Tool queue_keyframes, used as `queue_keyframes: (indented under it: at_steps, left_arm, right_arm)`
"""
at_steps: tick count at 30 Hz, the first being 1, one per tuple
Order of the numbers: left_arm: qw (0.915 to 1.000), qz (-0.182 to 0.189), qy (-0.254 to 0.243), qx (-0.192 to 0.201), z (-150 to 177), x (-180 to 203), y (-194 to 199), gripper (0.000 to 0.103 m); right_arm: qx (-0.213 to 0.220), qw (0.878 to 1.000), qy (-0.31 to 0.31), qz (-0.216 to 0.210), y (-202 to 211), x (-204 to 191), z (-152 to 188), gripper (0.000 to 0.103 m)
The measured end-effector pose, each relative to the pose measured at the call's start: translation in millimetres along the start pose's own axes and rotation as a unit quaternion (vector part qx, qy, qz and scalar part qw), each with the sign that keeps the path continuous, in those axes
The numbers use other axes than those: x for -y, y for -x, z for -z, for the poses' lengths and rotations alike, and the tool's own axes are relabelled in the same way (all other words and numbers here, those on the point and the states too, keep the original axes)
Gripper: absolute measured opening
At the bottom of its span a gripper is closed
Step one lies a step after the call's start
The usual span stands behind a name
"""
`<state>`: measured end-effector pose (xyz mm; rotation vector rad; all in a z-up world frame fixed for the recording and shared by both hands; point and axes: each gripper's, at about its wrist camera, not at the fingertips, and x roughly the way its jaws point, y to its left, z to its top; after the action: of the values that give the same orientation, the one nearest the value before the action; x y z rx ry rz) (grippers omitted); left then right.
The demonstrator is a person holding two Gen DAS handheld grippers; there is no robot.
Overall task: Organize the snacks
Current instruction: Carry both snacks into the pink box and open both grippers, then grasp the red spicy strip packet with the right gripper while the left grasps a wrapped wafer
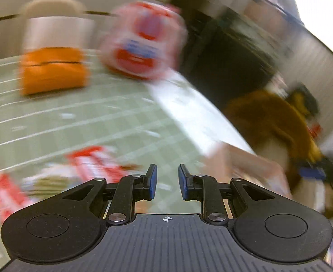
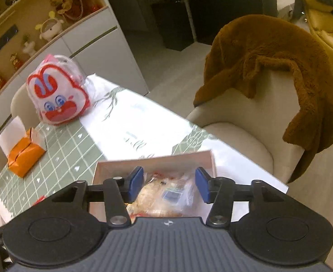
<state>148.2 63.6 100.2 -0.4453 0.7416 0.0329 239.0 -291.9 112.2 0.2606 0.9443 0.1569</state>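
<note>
Both of my grippers were spread and held nothing: the right gripper (image 2: 169, 184) hung over the pink box (image 2: 208, 158) where snack packets (image 2: 164, 192) lay. The left gripper (image 1: 167, 182), in a blurry view, pointed at loose red packets (image 1: 93, 161) on the table (image 1: 112, 117). I think I was filling the box, so next I needed to pinch a loose packet.

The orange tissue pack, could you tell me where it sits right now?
In the right wrist view the orange tissue pack lies at the left on the green checked tablecloth, nearer the camera than the rabbit-face bag.
</note>
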Motion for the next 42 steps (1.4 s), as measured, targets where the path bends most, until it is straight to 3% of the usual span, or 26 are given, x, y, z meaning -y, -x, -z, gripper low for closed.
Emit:
queue_keyframes:
  at_steps: [4, 8, 11, 13, 17, 22, 27, 31, 36, 37, 42]
  left_arm:
    - [0.9929, -0.063, 0.095, 0.032, -5, -63, 5, 0.024]
    - [0.9903, -0.068, 0.120, 0.020, -8, -87, -17, 0.024]
    - [0.9930, -0.058, 0.101, 0.019, -13, -84, -36, 0.024]
    - [0.9959, -0.054, 0.070, 0.018, -18, -74, -53, 0.024]
    - [0.9991, -0.014, -0.001, -0.039, -14, -49, -83, 0.027]
    - [0.9955, 0.012, -0.072, -0.060, 17, -28, -79, 0.033]
    - [0.9923, 0.023, -0.099, -0.071, 36, -20, -69, 0.033]
    - [0.9915, 0.021, -0.096, -0.086, 43, -15, -62, 0.033]
    - [0.9895, 0.025, -0.094, -0.107, 50, -5, -58, 0.034]
    - [0.9887, 0.019, -0.098, -0.111, 51, -3, -55, 0.038]
    - [0.9860, -0.027, -0.130, -0.101, 57, -3, -40, 0.042]
  right_arm:
    - [-0.009, 1.000, 0.029, 0.004, 5, -17, 32, 0.060]
    - [-0.038, 0.998, 0.049, -0.020, 6, -40, 78, 0.062]
    - [-0.065, 0.994, 0.081, -0.029, 6, -63, 113, 0.062]
    - [-0.043, 0.992, 0.117, -0.007, 13, -77, 129, 0.065]
    - [-0.043, 0.988, 0.148, -0.016, 27, -89, 147, 0.067]
    - [-0.056, 0.986, 0.152, -0.040, 30, -95, 155, 0.067]
    - [-0.088, 0.983, 0.147, -0.067, 21, -106, 163, 0.067]
    - [-0.080, 0.980, 0.163, -0.079, 22, -122, 152, 0.067]
    - [-0.049, 0.981, 0.178, -0.065, 9, -144, 96, 0.068]
    - [-0.047, 0.980, 0.182, -0.060, 3, -150, 84, 0.069]
    - [-0.093, 0.975, 0.185, -0.080, -51, -181, 36, 0.070]
